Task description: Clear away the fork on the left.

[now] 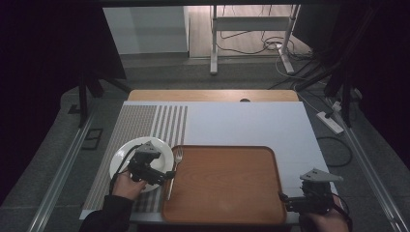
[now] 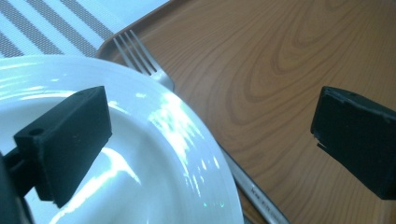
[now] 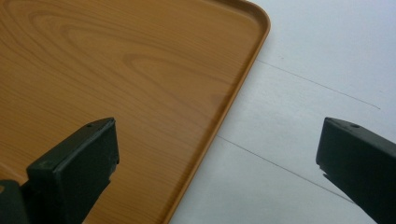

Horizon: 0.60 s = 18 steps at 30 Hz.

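A white plate (image 1: pixel 126 153) lies on a striped mat to the left of a brown wooden tray (image 1: pixel 222 183). A metal fork (image 1: pixel 176 163) rests along the tray's left rim, tines pointing away. My left gripper (image 1: pixel 169 176) hovers over the plate's right side, pointing toward the fork. In the left gripper view the plate (image 2: pixel 163 154), the fork (image 2: pixel 140 56) and the tray (image 2: pixel 280 70) lie below the left gripper (image 2: pixel 215 116), whose jaws stand wide open and hold nothing. My right gripper (image 1: pixel 285 198) is at the tray's front right corner. It (image 3: pixel 217 140) is open over the tray's rim (image 3: pixel 233 98).
The striped mat (image 1: pixel 145 121) covers the table's left part, and white table surface (image 1: pixel 251 125) stretches behind and right of the tray. The table's front edge is close to both hands. Stands and cables are on the floor beyond the table.
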### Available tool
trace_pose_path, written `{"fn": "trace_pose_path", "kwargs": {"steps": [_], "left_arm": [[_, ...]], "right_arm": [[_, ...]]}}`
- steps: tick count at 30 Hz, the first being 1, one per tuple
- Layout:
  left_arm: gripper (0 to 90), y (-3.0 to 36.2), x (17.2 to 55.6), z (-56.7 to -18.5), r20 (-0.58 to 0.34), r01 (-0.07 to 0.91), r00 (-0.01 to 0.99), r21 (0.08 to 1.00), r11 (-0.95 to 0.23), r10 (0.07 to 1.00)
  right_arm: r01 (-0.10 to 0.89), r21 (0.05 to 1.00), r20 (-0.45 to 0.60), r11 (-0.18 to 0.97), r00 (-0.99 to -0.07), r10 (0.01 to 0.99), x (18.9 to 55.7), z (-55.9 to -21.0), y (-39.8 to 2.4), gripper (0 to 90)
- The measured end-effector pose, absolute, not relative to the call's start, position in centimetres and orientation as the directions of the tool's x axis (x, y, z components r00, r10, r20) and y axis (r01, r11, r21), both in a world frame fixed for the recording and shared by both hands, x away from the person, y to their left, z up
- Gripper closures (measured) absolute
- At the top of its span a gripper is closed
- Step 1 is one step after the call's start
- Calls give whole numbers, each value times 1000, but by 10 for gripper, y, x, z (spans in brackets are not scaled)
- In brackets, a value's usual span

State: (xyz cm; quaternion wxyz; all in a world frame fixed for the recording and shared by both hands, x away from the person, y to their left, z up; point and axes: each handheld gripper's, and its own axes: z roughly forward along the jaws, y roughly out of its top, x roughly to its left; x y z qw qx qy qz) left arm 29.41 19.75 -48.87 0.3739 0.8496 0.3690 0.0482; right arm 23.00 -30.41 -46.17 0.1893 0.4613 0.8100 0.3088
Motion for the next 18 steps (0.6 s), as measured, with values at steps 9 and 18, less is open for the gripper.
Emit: {"fn": "trace_pose_path", "kwargs": {"steps": [9, 18], "left_arm": [[0, 211, 286, -488, -220, 614, 694, 679, -403, 686], [0, 223, 276, -488, -224, 631, 669, 675, -382, 709]], "right_arm": [[616, 673, -42, 410, -521, 853, 229, -462, -301, 0], [614, 672, -43, 414, -526, 849, 228, -462, -301, 0]]}}
